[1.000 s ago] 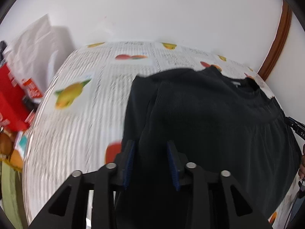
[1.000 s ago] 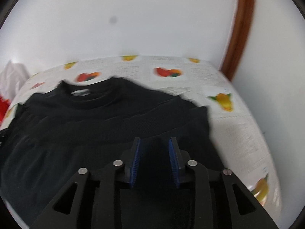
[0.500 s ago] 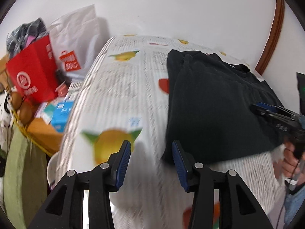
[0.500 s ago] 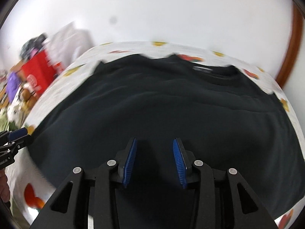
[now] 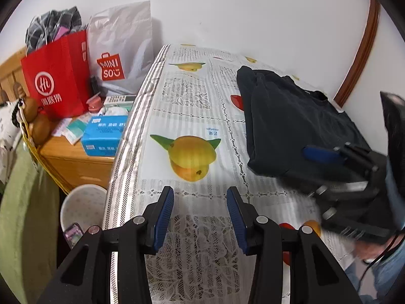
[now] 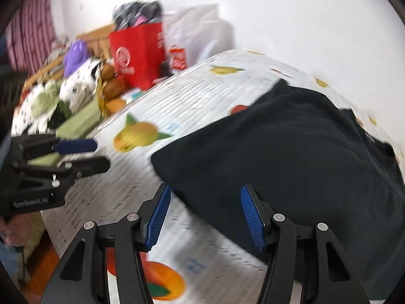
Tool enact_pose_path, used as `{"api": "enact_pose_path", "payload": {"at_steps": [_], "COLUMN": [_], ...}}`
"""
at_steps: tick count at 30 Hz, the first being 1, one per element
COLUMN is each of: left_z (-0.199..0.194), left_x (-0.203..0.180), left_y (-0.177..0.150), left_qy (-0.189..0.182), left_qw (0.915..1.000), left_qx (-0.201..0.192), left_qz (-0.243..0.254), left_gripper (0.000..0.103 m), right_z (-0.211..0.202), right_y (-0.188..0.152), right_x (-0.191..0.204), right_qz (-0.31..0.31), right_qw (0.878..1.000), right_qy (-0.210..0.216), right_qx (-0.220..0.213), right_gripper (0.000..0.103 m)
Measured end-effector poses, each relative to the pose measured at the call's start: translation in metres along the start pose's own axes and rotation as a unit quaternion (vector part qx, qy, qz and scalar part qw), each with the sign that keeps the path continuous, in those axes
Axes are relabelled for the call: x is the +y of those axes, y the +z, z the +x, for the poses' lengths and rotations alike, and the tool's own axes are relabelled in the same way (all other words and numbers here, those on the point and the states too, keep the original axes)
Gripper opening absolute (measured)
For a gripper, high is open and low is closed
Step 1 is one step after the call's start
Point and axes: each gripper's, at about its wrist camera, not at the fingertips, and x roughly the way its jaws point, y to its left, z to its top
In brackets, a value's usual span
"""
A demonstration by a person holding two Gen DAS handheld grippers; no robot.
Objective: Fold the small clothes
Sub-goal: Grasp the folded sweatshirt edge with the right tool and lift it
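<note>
From the left wrist view, the left gripper hangs over a glossy tablecloth printed with fruit and grey text blocks, edged with a lace pattern near the fingers. Its black angular arms end in ribbed blue pads; the jaws are closing, with nothing between them but bare cloth. The dark sweater, a soft matte knit folded into a thick slab with rounded edges, lies ahead and to the right of this gripper, apart from it. The right gripper reaches in from the right with its fingers over the sweater's near edge. To the left, beyond the table's edge, stand a stiff red paper bag and a crinkled grey plastic bag.

From the right wrist view, blurred, the right gripper is released and its jaws are opening. The sweater's near corner lies just ahead of the fingers, its bulk running off to the right, no pad pressing it. The left gripper sits at far left.
</note>
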Motion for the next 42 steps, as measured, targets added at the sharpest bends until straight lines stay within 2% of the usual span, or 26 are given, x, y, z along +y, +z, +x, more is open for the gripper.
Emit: {"api": "enact_pose_path", "payload": {"at_steps": [5, 7, 8, 9, 10, 11, 14, 18, 20, 25, 28, 32, 35, 38, 42], "left_z": [0.0, 0.0, 0.0, 0.0, 0.0, 0.001, 0.003, 0.012, 0.016, 0.026, 0.033, 0.044, 0.054, 0.062, 0.065], "left_x": [0.007, 0.009, 0.008, 0.007, 0.006, 0.004, -0.004, -0.034, -0.052, -0.101, -0.13, -0.168, -0.195, -0.216, -0.238], "left_y": [-0.002, -0.002, -0.002, -0.002, -0.001, -0.001, 0.003, 0.016, 0.024, 0.045, 0.054, 0.063, 0.064, 0.06, 0.051], "left_qy": [-0.007, -0.013, -0.016, -0.017, -0.017, -0.018, -0.026, -0.032, -0.036, -0.051, -0.064, -0.08, -0.09, -0.116, -0.147], "left_qw": [1.0, 0.9999, 0.9999, 0.9999, 0.9998, 0.9998, 0.9997, 0.9991, 0.9983, 0.9957, 0.9936, 0.9902, 0.9877, 0.9839, 0.9773], "left_qx": [0.0, 0.002, 0.002, 0.002, 0.002, 0.002, 0.003, 0.009, 0.01, 0.009, 0.012, 0.017, 0.023, 0.03, 0.034], "left_qz": [-0.004, -0.006, -0.005, -0.004, -0.003, -0.002, 0.001, 0.028, 0.045, 0.077, 0.092, 0.113, 0.126, 0.132, 0.149], "left_gripper": [0.041, 0.041, 0.041, 0.041, 0.041, 0.041, 0.041, 0.041, 0.041, 0.041, 0.041, 0.041, 0.041, 0.041, 0.041], "right_z": [0.022, 0.024, 0.026, 0.026, 0.028, 0.029, 0.004, -0.044, -0.066, -0.099, -0.116, -0.128, -0.131, -0.127, -0.112], "right_y": [0.002, 0.005, 0.007, 0.008, 0.009, 0.01, 0.016, 0.022, 0.019, -0.01, -0.039, -0.079, -0.107, -0.133, -0.16], "right_x": [0.03, 0.029, 0.027, 0.024, 0.022, 0.019, -0.005, -0.046, -0.073, -0.15, -0.19, -0.234, -0.256, -0.274, -0.288], "right_qz": [-0.05, -0.047, -0.042, -0.039, -0.038, -0.036, 0.021, 0.079, 0.107, 0.177, 0.227, 0.284, 0.308, 0.326, 0.333], "right_qw": [0.996, 0.995, 0.995, 0.995, 0.993, 0.993, 0.995, 0.985, 0.979, 0.962, 0.947, 0.931, 0.924, 0.92, 0.922], "right_qy": [-0.074, -0.084, -0.085, -0.091, -0.108, -0.11, -0.086, -0.101, -0.111, -0.143, -0.153, -0.163, -0.165, -0.165, -0.168], "right_qx": [0.001, -0.01, -0.011, -0.014, -0.015, -0.016, -0.054, -0.118, -0.135, -0.15, -0.166, -0.165, -0.156, -0.143, -0.107], "right_gripper": [0.057, 0.055, 0.051, 0.03, 0.02, 0.019, 0.015, 0.015, 0.015, 0.014, 0.014, 0.014, 0.014, 0.014, 0.014]}}
